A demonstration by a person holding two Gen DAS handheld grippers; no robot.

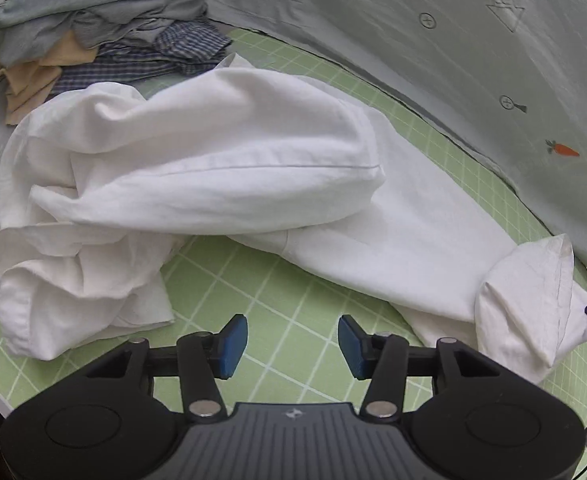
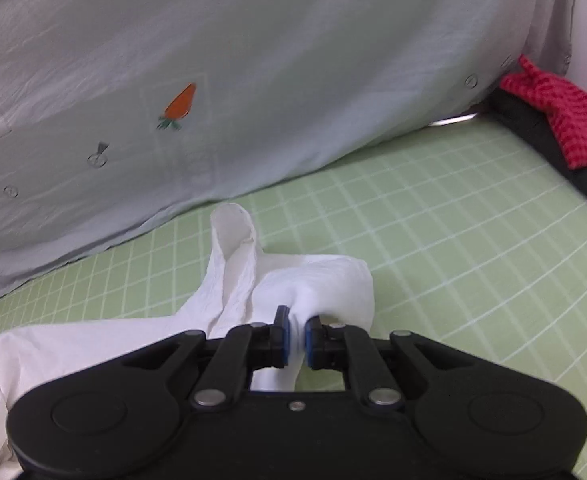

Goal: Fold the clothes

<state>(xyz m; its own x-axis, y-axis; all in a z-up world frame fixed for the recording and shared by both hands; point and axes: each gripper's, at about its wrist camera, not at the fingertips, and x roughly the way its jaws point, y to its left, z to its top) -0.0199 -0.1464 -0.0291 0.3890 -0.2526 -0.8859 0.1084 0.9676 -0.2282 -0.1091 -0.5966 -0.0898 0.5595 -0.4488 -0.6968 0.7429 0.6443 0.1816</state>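
A crumpled white garment lies across the green grid mat, stretched from a bunched heap at the left to a pulled-out end at the far right. My left gripper hovers over bare mat just in front of the garment, open, with nothing between its blue pads. In the right wrist view my right gripper is shut on a fold of the white garment, and the cloth trails away to the lower left. A narrow strip of the cloth sticks up past the fingers.
A pile of grey, beige and blue-checked clothes sits at the back left. A pale grey-green shirt with a carrot print fills the far side. Folded black and red-checked cloth lies at the back right of the mat.
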